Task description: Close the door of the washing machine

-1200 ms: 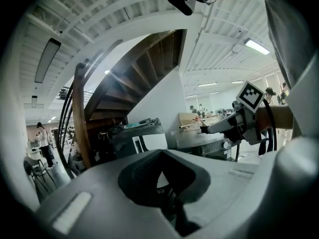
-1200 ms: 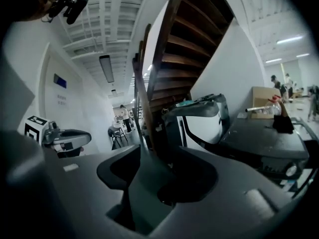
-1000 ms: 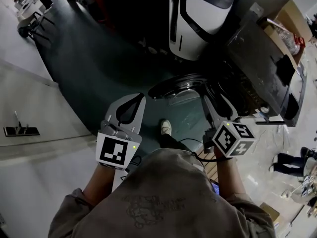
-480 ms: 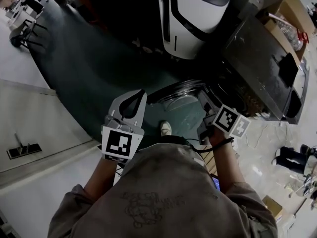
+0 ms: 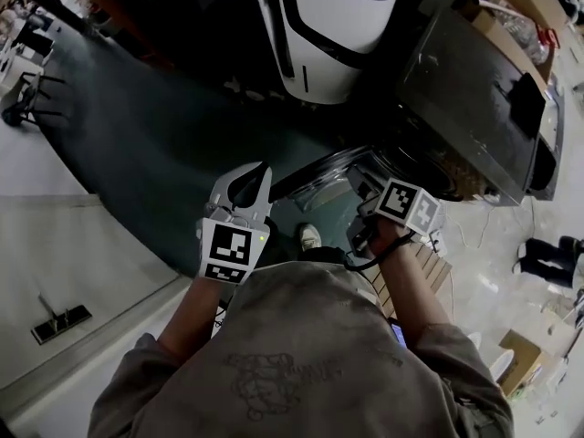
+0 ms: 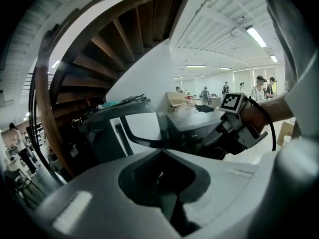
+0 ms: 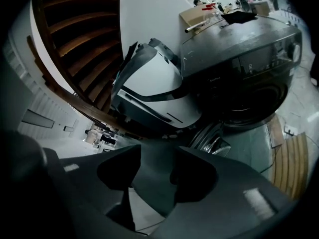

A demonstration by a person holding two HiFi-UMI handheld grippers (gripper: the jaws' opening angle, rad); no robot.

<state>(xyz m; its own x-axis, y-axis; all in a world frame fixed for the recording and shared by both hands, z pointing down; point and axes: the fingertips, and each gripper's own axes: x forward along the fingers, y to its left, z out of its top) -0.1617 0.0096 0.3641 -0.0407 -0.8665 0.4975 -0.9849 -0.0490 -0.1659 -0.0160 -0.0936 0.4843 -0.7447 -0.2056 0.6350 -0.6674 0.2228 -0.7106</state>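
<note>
Now | left gripper [image 6: 162, 153] jaws together, empty | right gripper [image 7: 157, 152] jaws apart, empty | door [image 5: 319, 179] open, partly behind right gripper

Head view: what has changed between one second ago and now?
The right gripper moved forward toward the washing machine door; the left gripper advanced a little. Nothing was grasped. The door stays open, the right gripper open, the left shut.

Black washer [image 5: 474, 89] at upper right, dark green floor [image 5: 137, 126] at left, white left gripper [image 5: 263, 172] bearing a black-and-white square marker [image 5: 230, 252].
</note>
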